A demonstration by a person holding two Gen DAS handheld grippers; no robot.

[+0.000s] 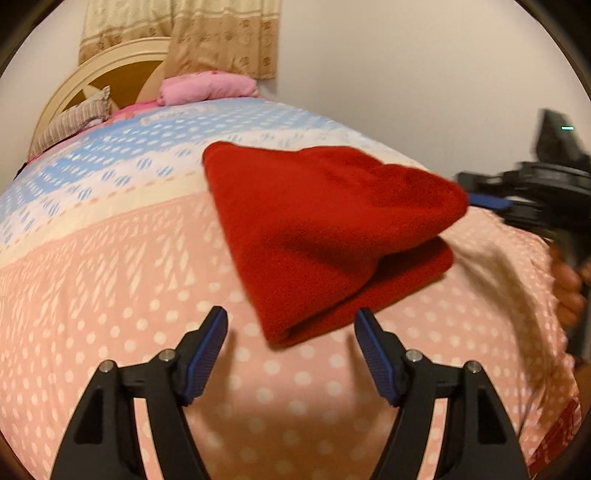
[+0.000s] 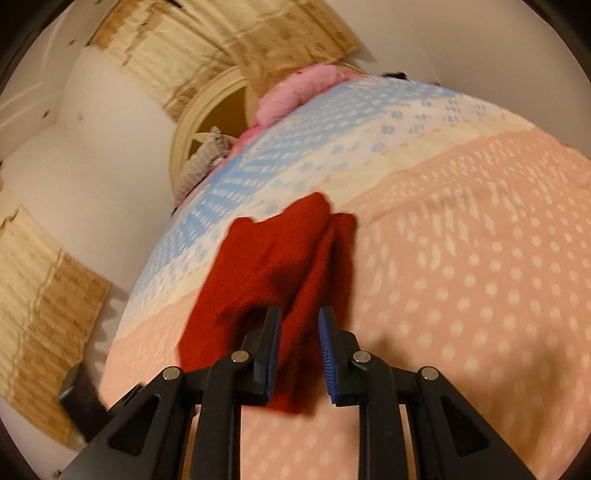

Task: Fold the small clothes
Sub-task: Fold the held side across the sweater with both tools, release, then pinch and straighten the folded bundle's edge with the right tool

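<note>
A small red fleece garment (image 1: 325, 229) lies folded on the patterned bedspread (image 1: 110, 280). My left gripper (image 1: 291, 317) is open and empty, just short of the garment's near corner. My right gripper (image 2: 299, 317) is closed around a bunched fold of the red garment (image 2: 273, 266), with cloth between its blue pads. In the left wrist view the right gripper (image 1: 480, 199) holds the garment's right corner, lifted a little off the bed.
The bed has a pink dotted and blue striped cover. A pink pillow (image 1: 207, 86) and a striped pillow (image 1: 74, 122) lie by the cream headboard (image 1: 110, 70). Beige curtains (image 1: 221, 33) hang on the white wall. The bed edge falls off at the right (image 1: 554, 369).
</note>
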